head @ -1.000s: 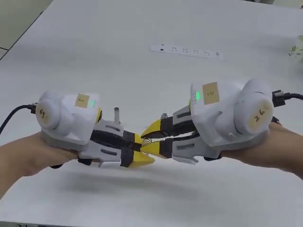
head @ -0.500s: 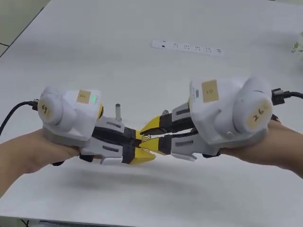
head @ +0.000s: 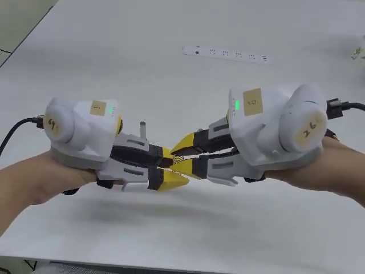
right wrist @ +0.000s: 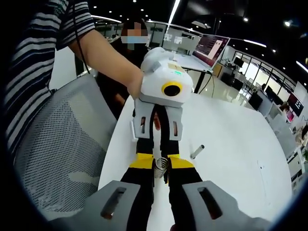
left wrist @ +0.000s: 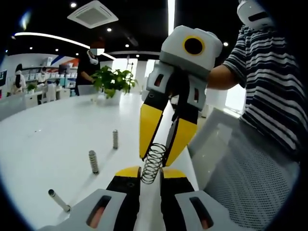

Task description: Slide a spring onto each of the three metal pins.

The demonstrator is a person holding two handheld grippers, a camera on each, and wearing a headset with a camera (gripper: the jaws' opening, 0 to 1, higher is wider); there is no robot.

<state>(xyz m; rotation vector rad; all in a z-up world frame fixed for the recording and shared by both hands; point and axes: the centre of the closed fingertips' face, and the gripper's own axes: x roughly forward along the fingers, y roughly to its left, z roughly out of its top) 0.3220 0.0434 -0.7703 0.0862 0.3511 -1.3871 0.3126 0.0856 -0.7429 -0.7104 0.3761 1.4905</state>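
A small steel spring (left wrist: 154,161) hangs in the air between my two grippers, which meet tip to tip above the white table. My left gripper (left wrist: 150,172) is shut on its lower end. My right gripper (left wrist: 158,156) pinches the other end between its yellow fingertips (left wrist: 149,127). In the head view the left gripper (head: 170,173) and right gripper (head: 178,162) touch at the spring (head: 180,166). The right gripper (right wrist: 162,166) has the spring (right wrist: 161,163) between its tips. Beyond them stand a bare upright pin (left wrist: 115,139), a pin wearing a spring (left wrist: 93,161) and a leaning bare pin (left wrist: 58,199).
A white power strip (head: 225,55) lies at the table's far side. One pin (head: 142,129) rises just behind the left gripper. A grey mesh chair (right wrist: 57,144) stands at the table's near edge. A potted plant (left wrist: 113,82) sits further along the table.
The right gripper's jaws have narrowed from a wide spread to a pinch on the spring. Both grippers have stayed tip to tip, drifting slightly left.
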